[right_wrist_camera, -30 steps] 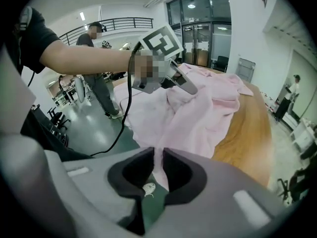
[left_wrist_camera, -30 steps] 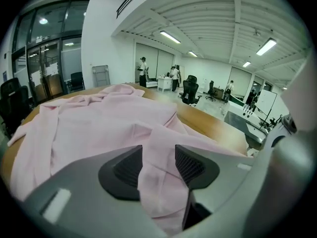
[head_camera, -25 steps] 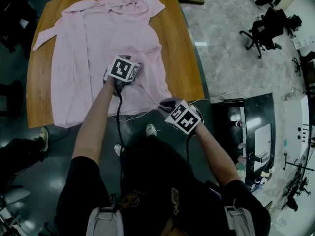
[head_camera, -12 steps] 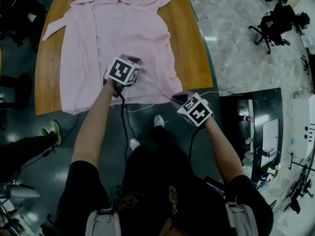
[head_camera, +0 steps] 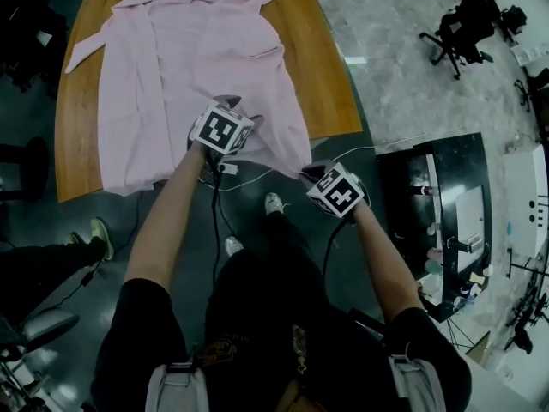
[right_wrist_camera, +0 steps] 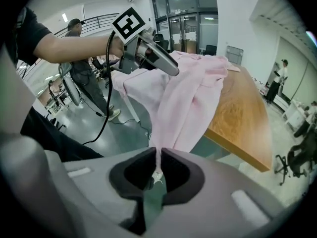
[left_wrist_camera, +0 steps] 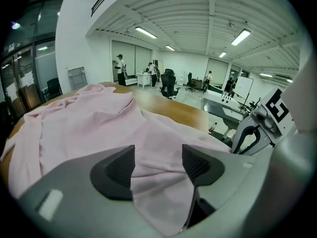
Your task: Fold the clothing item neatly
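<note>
Fingers (right_wrist_camera: 134, 173) of the right gripper (right_wrist_camera: 158, 155), just closing, are clamped on the hem of the pink shirt (head_camera: 197, 58); the left gripper (left_wrist_camera: 158, 162), just opened wide around slack cloth, should be re-closed along that hem.

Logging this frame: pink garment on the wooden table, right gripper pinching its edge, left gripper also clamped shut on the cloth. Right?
No. The left gripper is not clamped: the left gripper view shows its jaws apart, having just been opening, with the pink garment loose between them. The right gripper, jaws just closing further, does pinch the edge.
</note>
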The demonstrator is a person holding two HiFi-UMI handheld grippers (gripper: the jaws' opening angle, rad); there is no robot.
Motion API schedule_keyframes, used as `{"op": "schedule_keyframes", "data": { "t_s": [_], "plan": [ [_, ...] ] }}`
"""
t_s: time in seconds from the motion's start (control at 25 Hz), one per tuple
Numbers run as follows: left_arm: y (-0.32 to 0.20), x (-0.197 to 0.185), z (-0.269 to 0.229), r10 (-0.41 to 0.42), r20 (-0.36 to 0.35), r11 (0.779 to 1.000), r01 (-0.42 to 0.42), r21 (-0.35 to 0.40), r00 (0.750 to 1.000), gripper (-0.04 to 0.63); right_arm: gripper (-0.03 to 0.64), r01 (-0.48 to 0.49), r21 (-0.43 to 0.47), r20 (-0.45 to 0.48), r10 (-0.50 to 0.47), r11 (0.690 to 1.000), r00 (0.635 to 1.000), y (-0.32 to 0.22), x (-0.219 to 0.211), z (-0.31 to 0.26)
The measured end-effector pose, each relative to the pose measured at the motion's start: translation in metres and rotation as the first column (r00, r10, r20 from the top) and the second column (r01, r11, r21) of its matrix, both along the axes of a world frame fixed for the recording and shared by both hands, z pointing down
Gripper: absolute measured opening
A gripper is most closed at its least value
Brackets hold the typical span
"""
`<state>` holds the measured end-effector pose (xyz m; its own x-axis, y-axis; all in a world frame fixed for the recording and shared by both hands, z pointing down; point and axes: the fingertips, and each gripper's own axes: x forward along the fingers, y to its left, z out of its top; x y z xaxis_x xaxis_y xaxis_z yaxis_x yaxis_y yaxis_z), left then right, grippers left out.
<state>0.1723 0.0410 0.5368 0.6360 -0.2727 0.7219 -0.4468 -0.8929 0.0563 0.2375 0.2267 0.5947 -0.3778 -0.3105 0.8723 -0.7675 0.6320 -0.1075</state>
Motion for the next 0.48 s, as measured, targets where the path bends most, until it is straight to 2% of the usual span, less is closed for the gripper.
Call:
{"op": "schedule_keyframes", "data": {
  "t_s": [0.12, 0.2, 0.24, 0.32, 0.4, 0.48],
  "plan": [
    [-0.002, 0.014, 0.007, 0.018, 0.025, 1.000, -0.018, -0.015, 1.000, 0.313, 0.034, -0.002, 0.001, 0.007, 0.002, 1.000, 1.000, 0.004, 0.004, 0.004],
    [-0.002, 0.017, 0.024, 0.031, 0.074, 0.997, -0.026, -0.067, 0.997, 0.293, 0.034, -0.004, -0.002, 0.019, 0.004, 1.000, 1.000, 0.005, 0.007, 0.007],
    [-0.001, 0.018, 0.030, 0.038, 0.096, 0.995, -0.029, -0.093, 0.995, 0.234, 0.034, -0.004, -0.005, 0.025, 0.004, 1.000, 1.000, 0.005, 0.008, 0.007],
    [0.004, 0.019, 0.034, 0.051, 0.104, 0.992, -0.038, -0.120, 0.993, 0.165, 0.034, -0.007, -0.013, 0.041, 0.007, 1.000, 0.999, 0.004, 0.012, 0.009],
    [0.010, 0.019, 0.030, 0.050, 0.082, 0.992, -0.040, -0.118, 0.995, 0.072, 0.034, -0.011, -0.016, 0.050, 0.012, 1.000, 0.999, 0.001, 0.016, 0.012],
    [0.016, 0.012, 0.022, 0.023, 0.059, 0.995, -0.016, -0.102, 0.998, 0.021, 0.034, -0.006, -0.020, 0.045, 0.007, 1.000, 0.999, 0.001, 0.018, 0.013]
  ]
}}
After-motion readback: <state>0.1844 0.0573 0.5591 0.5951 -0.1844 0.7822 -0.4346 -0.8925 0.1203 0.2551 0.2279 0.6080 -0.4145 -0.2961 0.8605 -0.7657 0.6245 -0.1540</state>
